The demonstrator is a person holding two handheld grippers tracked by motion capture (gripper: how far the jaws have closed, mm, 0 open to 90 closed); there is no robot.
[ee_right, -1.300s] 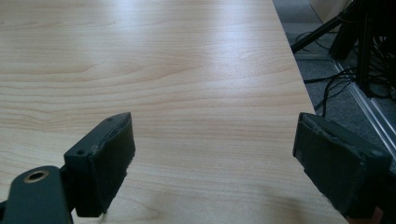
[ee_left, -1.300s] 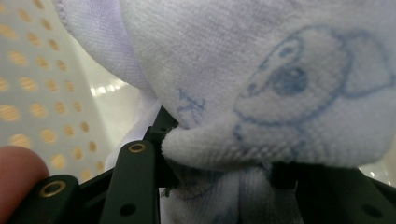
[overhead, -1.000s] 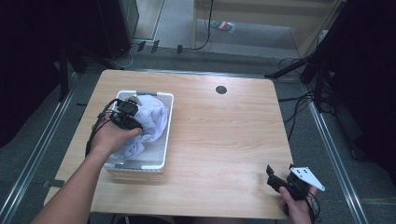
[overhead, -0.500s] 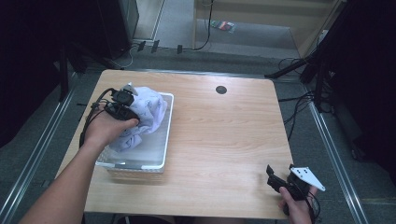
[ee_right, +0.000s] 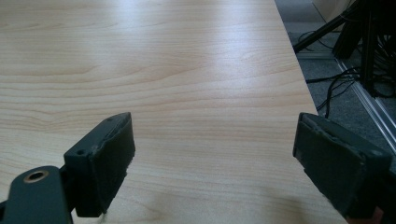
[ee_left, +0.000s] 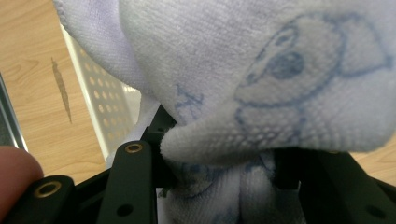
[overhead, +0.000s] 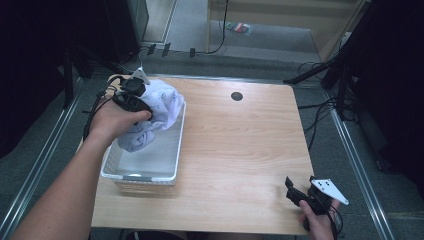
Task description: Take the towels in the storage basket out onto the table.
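A pale lilac-white towel [overhead: 159, 111] with blue printed drawings hangs bunched from my left gripper [overhead: 134, 97], lifted above the far end of a white perforated basket [overhead: 144, 172]. Its lower folds still trail into the basket. In the left gripper view the towel [ee_left: 261, 79] is pinched between the black jaws and covers their tips. My right gripper [overhead: 296, 192] rests low at the table's front right corner. Its two black fingers [ee_right: 100, 161] stand wide apart over bare wood, with nothing between them.
The basket sits at the left side of a light wooden table [overhead: 240, 150]. A dark round cable hole [overhead: 236, 96] lies near the far edge. Cables and dark stands [overhead: 345, 75] surround the table on the grey floor.
My left gripper has risen and moved toward the far left corner, pulling the towel up out of the basket. The right gripper has stayed put.
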